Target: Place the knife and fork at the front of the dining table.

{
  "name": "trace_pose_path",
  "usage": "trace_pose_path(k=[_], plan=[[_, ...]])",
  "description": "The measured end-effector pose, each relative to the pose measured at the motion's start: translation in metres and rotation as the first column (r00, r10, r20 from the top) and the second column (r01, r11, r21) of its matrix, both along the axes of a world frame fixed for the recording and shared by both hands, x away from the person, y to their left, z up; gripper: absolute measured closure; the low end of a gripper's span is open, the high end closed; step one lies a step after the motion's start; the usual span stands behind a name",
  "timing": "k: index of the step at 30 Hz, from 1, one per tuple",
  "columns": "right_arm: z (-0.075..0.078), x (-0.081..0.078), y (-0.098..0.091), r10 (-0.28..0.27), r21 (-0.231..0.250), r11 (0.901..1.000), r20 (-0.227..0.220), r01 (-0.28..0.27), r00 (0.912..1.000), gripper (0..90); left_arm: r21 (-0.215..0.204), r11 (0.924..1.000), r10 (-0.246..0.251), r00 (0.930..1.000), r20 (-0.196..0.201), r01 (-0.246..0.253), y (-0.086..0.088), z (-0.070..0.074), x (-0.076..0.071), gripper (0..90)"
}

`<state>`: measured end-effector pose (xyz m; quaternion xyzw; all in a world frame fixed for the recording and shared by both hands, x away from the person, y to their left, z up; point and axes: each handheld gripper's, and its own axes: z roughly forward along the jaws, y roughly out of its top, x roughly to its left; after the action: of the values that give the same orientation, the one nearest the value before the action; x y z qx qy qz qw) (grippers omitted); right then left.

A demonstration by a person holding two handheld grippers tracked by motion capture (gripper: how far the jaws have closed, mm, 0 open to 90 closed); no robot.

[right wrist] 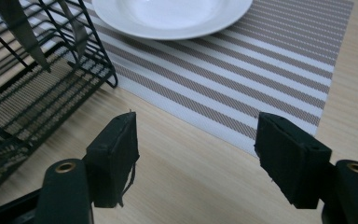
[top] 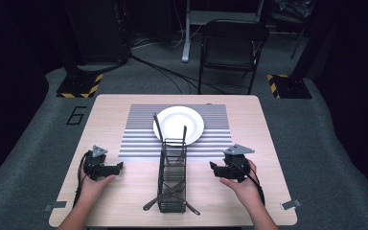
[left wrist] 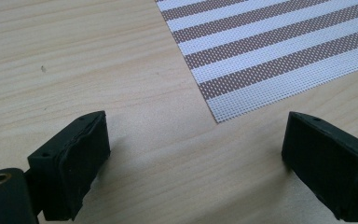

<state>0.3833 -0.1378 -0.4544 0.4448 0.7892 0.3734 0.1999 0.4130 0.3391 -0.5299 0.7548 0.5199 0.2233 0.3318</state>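
Between both tools, black wire basket (top: 172,175); beyond it, white plate (top: 178,124).

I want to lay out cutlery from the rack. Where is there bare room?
Free: striped mat left of the plate, and its strip right of the plate. Bare table outside both mat edges. Crowded: the middle, where the rack reaches the plate, with a hand-held gripper either side.
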Motion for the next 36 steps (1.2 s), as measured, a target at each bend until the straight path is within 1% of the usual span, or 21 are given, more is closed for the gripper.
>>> trace_pose_path(k=[1,2,3,4,5,6,7,8,9,10,12,19,20,25,28,29,30,33,35,36], plan=[[0.000,0.000,0.000,0.000,0.000,1.0000,0.000,0.000,1.0000,30.2,0.000,1.0000,0.000,1.0000,0.000,0.000,0.000,0.000,0.000,7.4],[0.005,0.001,0.004,0.007,0.008,0.9999,0.005,-0.007,1.0000,31.5,0.000,1.0000,0.000,1.0000,0.000,0.000,0.000,0.000,0.000,7.4],[0.005,0.001,0.004,0.007,0.008,0.9999,0.005,-0.007,1.0000,31.5,0.000,1.0000,0.000,1.0000,0.000,0.000,0.000,0.000,0.000,7.4],[0.010,0.002,0.008,0.015,0.012,0.9998,0.010,-0.015,0.9998,32.1,0.000,1.0000,-0.001,1.0000,0.002,0.001,0.000,0.000,0.000,7.4],[0.010,0.002,0.008,0.015,0.012,0.9998,0.010,-0.015,0.9998,32.1,0.000,1.0000,-0.001,1.0000,0.002,0.001,0.000,0.000,0.000,7.4],[0.015,0.003,0.013,0.025,0.015,0.9996,0.010,-0.025,0.9996,33.2,-0.005,1.0000,-0.003,1.0000,0.004,0.004,0.000,0.000,0.000,7.4],[0.015,0.003,0.013,0.025,0.015,0.9996,0.010,-0.025,0.9996,33.2,-0.005,1.0000,-0.003,1.0000,0.004,0.004,0.000,0.000,0.000,7.4],[0.020,0.004,0.017,0.034,0.016,0.9993,0.010,-0.034,0.9994,33.7,-0.002,1.0000,-0.009,1.0000,0.000,0.009,0.000,0.000,0.000,7.4],[0.020,0.004,0.017,0.034,0.016,0.9993,0.010,-0.034,0.9994,33.7,-0.002,1.0000,-0.009,1.0000,0.000,0.009,0.000,0.000,0.000,7.4],[0.024,0.004,0.022,0.044,0.015,0.9989,0.017,-0.045,0.9989,33.7,-0.002,0.9999,-0.010,0.9999,0.002,0.010,0.000,0.000,0.000,7.4],[0.029,0.005,0.027,0.054,0.008,0.9985,0.025,-0.054,0.9982,34.3,-0.001,0.9999,-0.011,0.9999,0.001,0.011,0.000,0.000,0.000,7.4],[0.037,0.008,0.039,0.077,0.032,0.9965,0.016,-0.077,0.9969,38.2,0.000,0.9999,-0.012,0.9999,-0.002,0.012,0.000,0.000,-0.001,7.4],[0.040,0.009,0.041,0.079,0.040,0.9960,0.018,-0.080,0.9967,40.6,0.000,0.9999,-0.013,0.9999,-0.003,0.013,0.000,0.000,-0.001,7.4],[0.046,0.012,0.046,0.089,0.041,0.9951,0.032,-0.090,0.9955,44.0,-0.001,0.9999,-0.012,0.9999,-0.002,0.012,0.000,0.000,-0.001,7.4],[0.053,0.016,0.052,0.096,0.036,0.9946,0.030,-0.097,0.9949,44.4,0.000,0.9999,-0.012,0.9999,-0.002,0.012,0.000,0.000,-0.001,7.4],[0.053,0.016,0.052,0.096,0.036,0.9946,0.030,-0.097,0.9949,44.4,0.000,0.9999,-0.012,0.9999,-0.002,0.012,0.000,0.000,-0.001,7.4],[0.055,0.018,0.056,0.105,0.041,0.9936,0.020,-0.106,0.9943,46.8,-0.001,0.9999,-0.012,0.9999,-0.002,0.012,0.000,0.000,-0.001,7.4],[0.058,0.020,0.060,0.114,0.044,0.9924,0.020,-0.115,0.9932,48.4,0.000,0.9999,-0.012,0.9999,-0.002,0.012,0.000,0.000,0.000,7.4],[0.059,0.022,0.063,0.127,0.058,0.9901,0.013,-0.128,0.9918,51.0,-0.001,0.9999,-0.012,0.9999,-0.002,0.012,0.000,0.000,-0.001,7.4],[0.060,0.026,0.065,0.152,0.075,0.9856,-0.002,-0.151,0.9884,52.7,0.000,0.9999,-0.012,0.9999,-0.001,0.012,0.000,0.000,0.000,7.4]])
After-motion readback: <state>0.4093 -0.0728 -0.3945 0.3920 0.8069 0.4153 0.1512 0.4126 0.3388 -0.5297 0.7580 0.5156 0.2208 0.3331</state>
